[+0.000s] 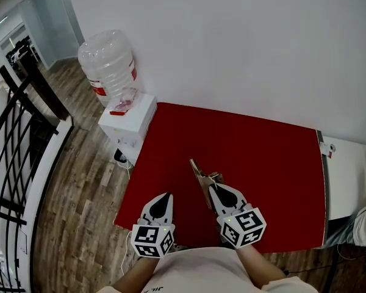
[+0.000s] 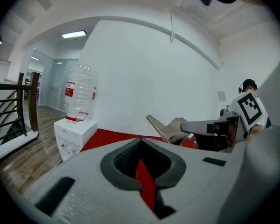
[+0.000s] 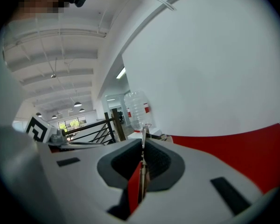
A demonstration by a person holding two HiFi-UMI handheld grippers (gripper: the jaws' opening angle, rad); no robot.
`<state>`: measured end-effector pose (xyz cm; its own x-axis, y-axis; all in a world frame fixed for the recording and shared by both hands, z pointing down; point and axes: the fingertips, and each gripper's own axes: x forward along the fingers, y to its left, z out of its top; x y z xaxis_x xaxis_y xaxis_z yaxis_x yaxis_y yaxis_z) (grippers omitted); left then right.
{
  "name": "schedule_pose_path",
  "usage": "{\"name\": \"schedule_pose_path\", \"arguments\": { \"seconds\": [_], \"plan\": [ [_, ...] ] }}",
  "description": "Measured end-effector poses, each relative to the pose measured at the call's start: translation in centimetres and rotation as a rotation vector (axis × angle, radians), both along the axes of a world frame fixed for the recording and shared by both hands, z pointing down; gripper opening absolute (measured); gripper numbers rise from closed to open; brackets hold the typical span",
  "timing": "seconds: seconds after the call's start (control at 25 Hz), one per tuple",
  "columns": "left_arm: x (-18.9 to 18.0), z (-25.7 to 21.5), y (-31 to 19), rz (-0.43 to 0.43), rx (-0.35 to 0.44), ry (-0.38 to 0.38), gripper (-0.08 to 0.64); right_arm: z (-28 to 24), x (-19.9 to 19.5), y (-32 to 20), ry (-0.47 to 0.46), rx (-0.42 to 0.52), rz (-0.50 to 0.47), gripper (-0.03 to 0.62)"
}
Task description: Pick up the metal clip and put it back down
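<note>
Hanging just below the frame's centre, the metal clip (image 1: 200,174) is being pinched between the closed jaws of the right gripper (image 1: 216,190), over the red table (image 1: 268,163). At lower left, the left gripper (image 1: 165,196) is hovering with its jaws together, holding nothing.

Surface (image 1: 323,188): rectangular, filling the centre and lower right of the head view, far edge against the white wall (image 1: 232,41). A red cloth (image 1: 256,157) lies flat over it, reaching a pale strip along the right edge. Wooden floor (image 1: 79,182) at left carries a white water dispenser (image 1: 129,118) just beside the surface's upper left corner.
</note>
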<state>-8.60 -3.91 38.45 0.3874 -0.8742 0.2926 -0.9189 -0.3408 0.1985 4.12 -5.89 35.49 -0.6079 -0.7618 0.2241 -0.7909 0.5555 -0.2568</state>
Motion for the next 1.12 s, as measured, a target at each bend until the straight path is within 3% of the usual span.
{"name": "schedule_pose_path", "arguments": {
  "seconds": [1.12],
  "plan": [
    [0.1,-0.1,1.9,-0.005,-0.009,0.018,0.005,-0.4,0.1,1.7,0.000,-0.010,-0.011,0.020]
  ]
}}
